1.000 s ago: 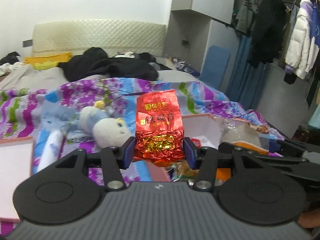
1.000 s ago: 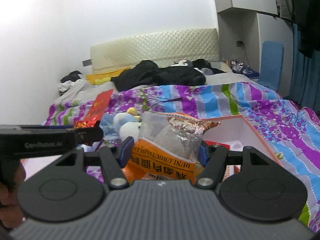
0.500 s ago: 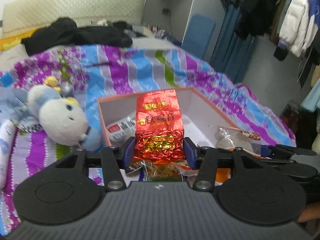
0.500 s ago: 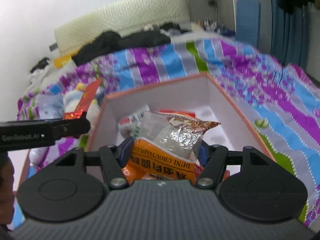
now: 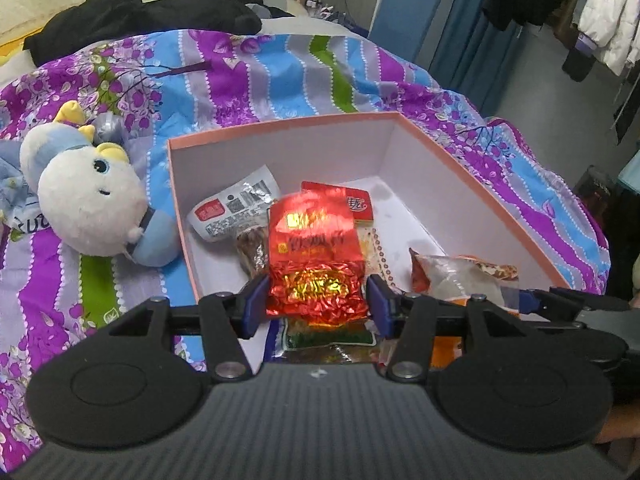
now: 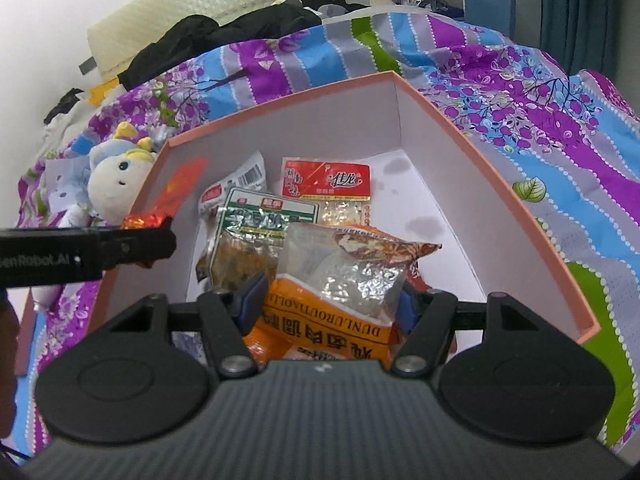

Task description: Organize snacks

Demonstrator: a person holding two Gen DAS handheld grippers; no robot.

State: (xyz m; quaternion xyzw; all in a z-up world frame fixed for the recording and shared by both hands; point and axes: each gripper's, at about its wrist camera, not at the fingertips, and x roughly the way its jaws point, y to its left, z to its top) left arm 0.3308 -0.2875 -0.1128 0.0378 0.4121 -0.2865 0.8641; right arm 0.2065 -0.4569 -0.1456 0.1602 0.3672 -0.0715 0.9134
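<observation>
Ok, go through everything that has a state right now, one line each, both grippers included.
Left gripper: shut on the red foil packet, held over the box.
Right gripper: shut on the orange snack bag, above the box.
Box: open, no lid on it, several snack packets inside.
Stuffed toy: lying on the bedspread beside the box.

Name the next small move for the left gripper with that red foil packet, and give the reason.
Probably lower a little and open. The left gripper is shut on the red foil packet, which is already held above the inside of the pink box, over snacks lying there. The right gripper holds the orange bag beside it, so release straight down.
</observation>
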